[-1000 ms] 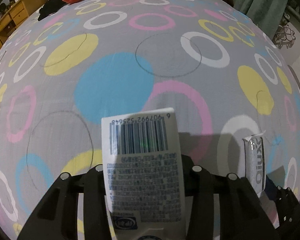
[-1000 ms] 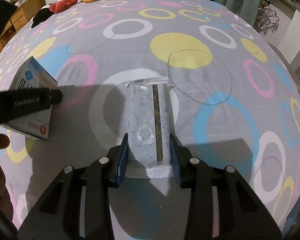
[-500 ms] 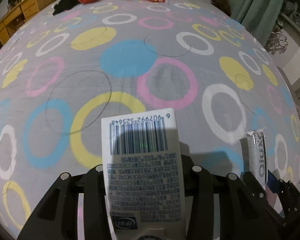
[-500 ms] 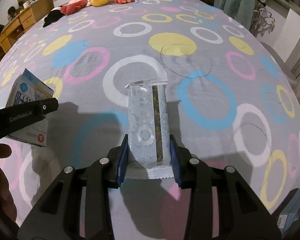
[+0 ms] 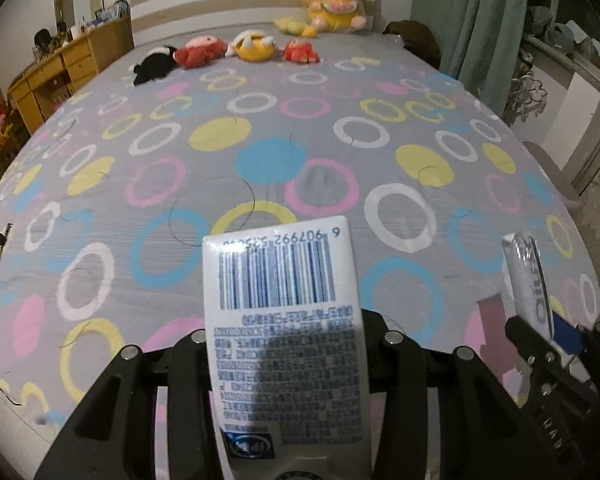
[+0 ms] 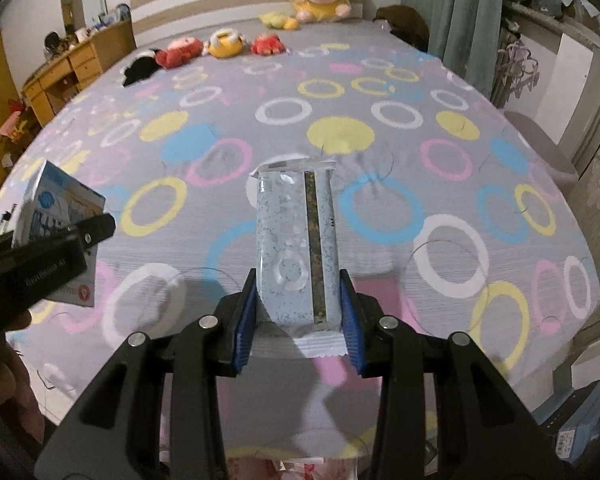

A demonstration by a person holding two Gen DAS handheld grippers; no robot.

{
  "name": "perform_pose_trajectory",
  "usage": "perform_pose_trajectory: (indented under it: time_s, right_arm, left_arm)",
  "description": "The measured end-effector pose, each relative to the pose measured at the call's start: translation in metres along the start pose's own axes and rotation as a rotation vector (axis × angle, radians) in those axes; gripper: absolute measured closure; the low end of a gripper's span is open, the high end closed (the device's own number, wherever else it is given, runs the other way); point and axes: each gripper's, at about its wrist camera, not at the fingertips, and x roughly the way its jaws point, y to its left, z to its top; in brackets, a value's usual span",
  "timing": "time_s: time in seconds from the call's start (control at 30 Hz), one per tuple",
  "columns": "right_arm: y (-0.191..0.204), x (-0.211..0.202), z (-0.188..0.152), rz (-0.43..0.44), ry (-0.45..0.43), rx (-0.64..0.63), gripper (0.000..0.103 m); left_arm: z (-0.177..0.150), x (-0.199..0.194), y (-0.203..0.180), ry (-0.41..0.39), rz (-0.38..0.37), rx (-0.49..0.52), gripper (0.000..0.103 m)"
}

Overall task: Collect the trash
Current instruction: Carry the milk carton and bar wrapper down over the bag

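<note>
The left hand-held gripper (image 5: 284, 344) is clenched on a small white carton (image 5: 285, 320), held above the near part of the bed (image 5: 100, 184). The carton's long axis runs straight forward along the fingers, its barcode end pointing away toward the headboard (image 5: 220, 4) and the printed panel facing up. From the right wrist view the same carton (image 6: 56, 220) shows at the left edge, tilted, with the left hand-held gripper (image 6: 60, 248) across it.

The right hand-held gripper (image 6: 298, 320) grips a pale blue speckled snack wrapper (image 6: 296, 248) between its blue pads (image 6: 246, 320). The wrapper's long axis also lies along the fingers, with one crimped end pointing toward the headboard and the other at the gripper's base; a dark seam runs lengthwise down it. In the left wrist view this wrapper (image 5: 526, 276) appears edge-on at the right, held by the right hand-held gripper (image 5: 556, 336).

Both items hang over the grey sheet with coloured rings. Plush toys (image 5: 252, 46) lie in a row at the far end, and a green curtain (image 5: 472, 20) hangs to the right
</note>
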Motion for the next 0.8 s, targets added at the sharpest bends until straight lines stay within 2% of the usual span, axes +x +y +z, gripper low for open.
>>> perform_pose_trajectory:
  time_s: [0.4, 0.6, 0.8]
  right_arm:
    - [-0.013, -0.077, -0.017, 0.044, -0.094, -0.016, 0.066]
    - [-0.024, -0.108, -0.039, 0.039, -0.131, -0.031, 0.066]
    - [-0.033, -0.132, -0.069, 0.035, -0.147, -0.031, 0.066]
  left_arm:
    - [-0.032, -0.063, -0.006, -0.052, 0.024, -0.017, 0.062]
    - [-0.054, -0.093, -0.017, -0.08, 0.027, -0.011, 0.062]
    - [-0.086, -0.105, -0.028, -0.072, 0.012, 0.011, 0.062]
